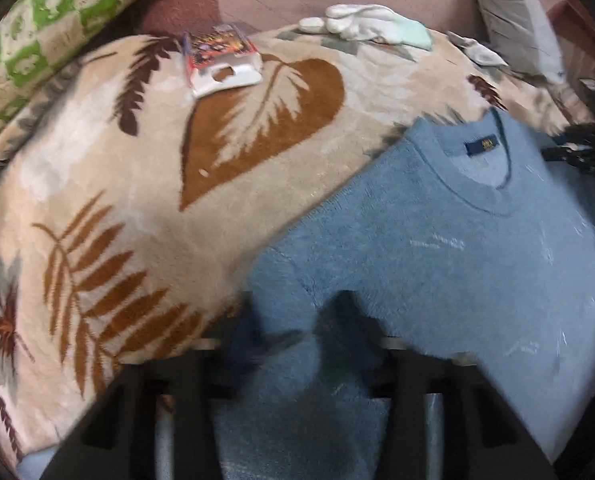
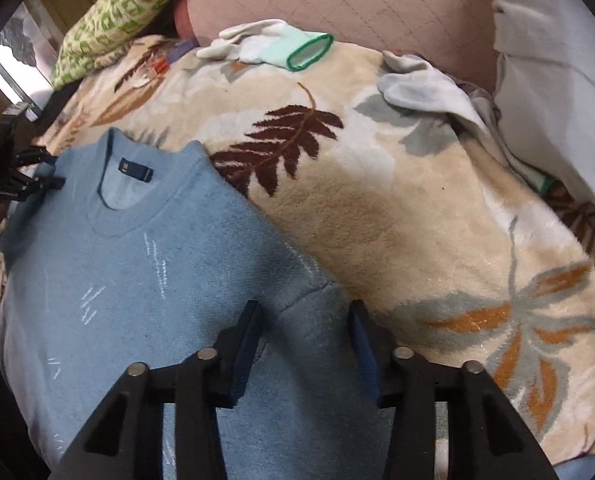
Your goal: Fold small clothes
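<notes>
A light blue sweater (image 2: 145,272) lies flat, front up, on a beige blanket (image 2: 417,216) printed with brown and orange leaves. Its round collar holds a dark blue label (image 2: 135,169).

In the right wrist view the sweater fills the 6 to 10 o'clock part of the picture, collar toward 11 o'clock. The right gripper (image 2: 305,340) points steeply down at the sweater's shoulder edge near 6 o'clock. Its two fingers stand on either side of a raised ridge of blue cloth at the sleeve seam; whether the pads already press on it I cannot tell. The left gripper (image 2: 15,178) shows at 9 o'clock, at the sweater's other shoulder.

In the left wrist view the sweater lies from 6 to 3 o'clock, collar toward 2 o'clock. The left gripper's fingers are blurred and dark at 6 o'clock, drawn close with a fold of blue cloth bunched between them; the grip looks closed on the sweater.

A white glove with a green cuff (image 2: 273,50) lies at 12 o'clock, a grey-white glove (image 2: 421,86) at 2 o'clock. A small printed packet (image 1: 223,62) lies on the blanket at 11 o'clock. A green patterned cushion (image 1: 37,28) sits at 10 o'clock.
</notes>
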A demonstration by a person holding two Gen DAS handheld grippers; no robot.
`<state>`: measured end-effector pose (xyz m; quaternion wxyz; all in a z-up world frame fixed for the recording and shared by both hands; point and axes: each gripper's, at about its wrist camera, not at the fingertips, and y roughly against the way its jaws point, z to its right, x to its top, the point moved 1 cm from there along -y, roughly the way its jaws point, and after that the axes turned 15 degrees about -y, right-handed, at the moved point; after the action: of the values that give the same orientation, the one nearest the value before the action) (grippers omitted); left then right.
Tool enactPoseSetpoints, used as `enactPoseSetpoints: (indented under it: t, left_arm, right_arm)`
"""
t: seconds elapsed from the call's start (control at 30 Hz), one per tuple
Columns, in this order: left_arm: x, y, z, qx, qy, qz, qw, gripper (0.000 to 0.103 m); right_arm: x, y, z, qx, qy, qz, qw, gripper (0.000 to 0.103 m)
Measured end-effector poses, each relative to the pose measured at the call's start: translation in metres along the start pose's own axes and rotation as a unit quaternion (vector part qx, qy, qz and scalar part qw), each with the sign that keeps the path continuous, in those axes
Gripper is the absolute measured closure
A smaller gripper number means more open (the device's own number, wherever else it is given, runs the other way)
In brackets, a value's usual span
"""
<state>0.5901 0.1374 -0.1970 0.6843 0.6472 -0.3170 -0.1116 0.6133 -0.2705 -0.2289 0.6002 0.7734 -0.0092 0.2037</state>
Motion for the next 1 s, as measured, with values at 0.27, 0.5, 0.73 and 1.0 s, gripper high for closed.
enactPoseSetpoints:
  t: [0.27, 0.5, 0.73, 1.0]
  left_arm:
    - [0.011, 0.011, 0.032, 0.170, -0.047, -0.012, 0.9842, 0.090]
    - [0.017, 0.030, 0.012, 0.254, -0.031, 0.004, 0.9668, 0.093]
    - [0.013, 0.023, -0.004, 0.035, 0.016, 0.017, 0.9991, 0.070]
    - [0.010, 0.003, -0.017, -0.017, 0.041, -0.012, 0.9989, 0.047]
  right_arm:
    - [-0.026, 0.008, -0.072, -0.199, 0.153, 0.064, 0.966, 0.094]
    - [-0.024, 0.018, -0.084, -0.288, 0.196, 0.125, 0.929, 0.094]
    - [-0.016, 0.016, -0.078, -0.274, 0.183, 0.107, 0.938, 0.094]
    - [-0.002, 0.016, -0.046, -0.066, 0.067, 0.042, 0.995, 0.085]
